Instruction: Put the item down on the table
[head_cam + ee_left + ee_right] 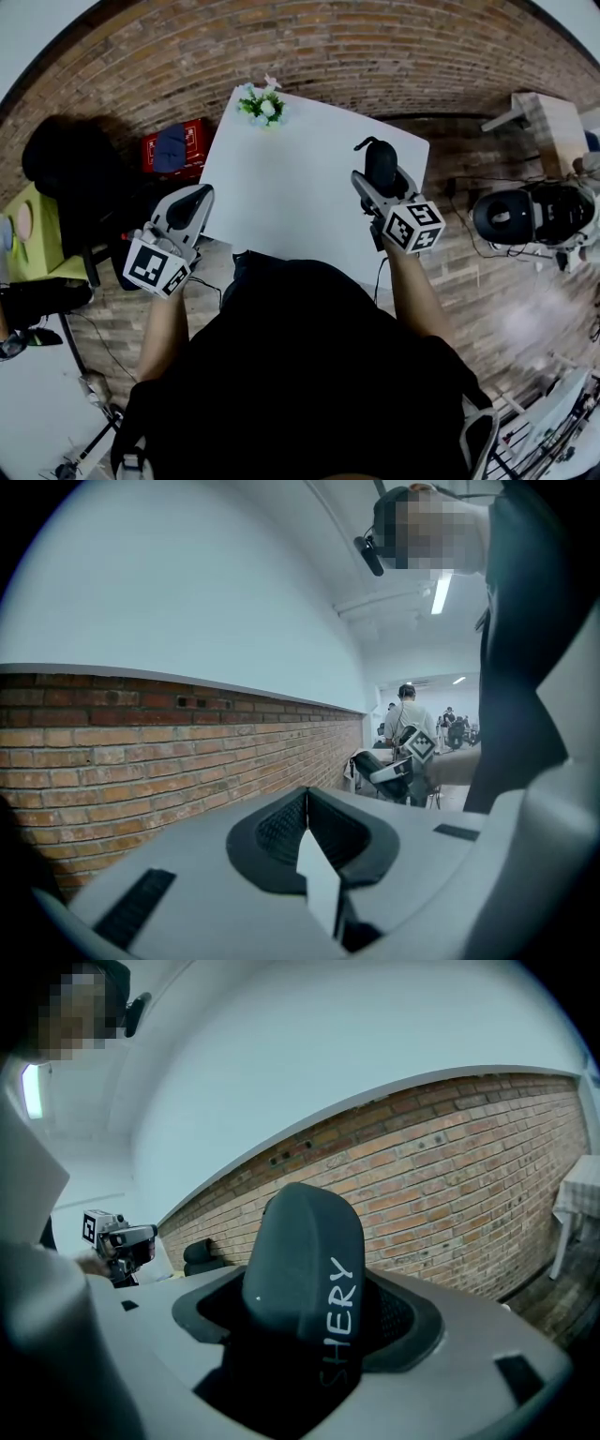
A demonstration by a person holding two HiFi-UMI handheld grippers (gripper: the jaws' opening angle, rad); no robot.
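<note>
A dark, rounded item [305, 1251] with the white letters "SHERY" down its side stands upright between the jaws of my right gripper [377, 172], which is shut on it. In the head view the item [380, 161] hangs above the right part of the white table [291, 197], near its right edge. My left gripper [195, 208] is off the table's left side, level with its near corner. Its jaws [307, 803] are pressed together with nothing between them. Both grippers point up and away toward the brick wall.
A small bunch of white flowers [262, 105] stands at the table's far left corner. A red box [173, 148] with a blue thing on it sits on the floor to the left, beside a black chair [70, 169]. Equipment [530, 217] lies on the floor to the right.
</note>
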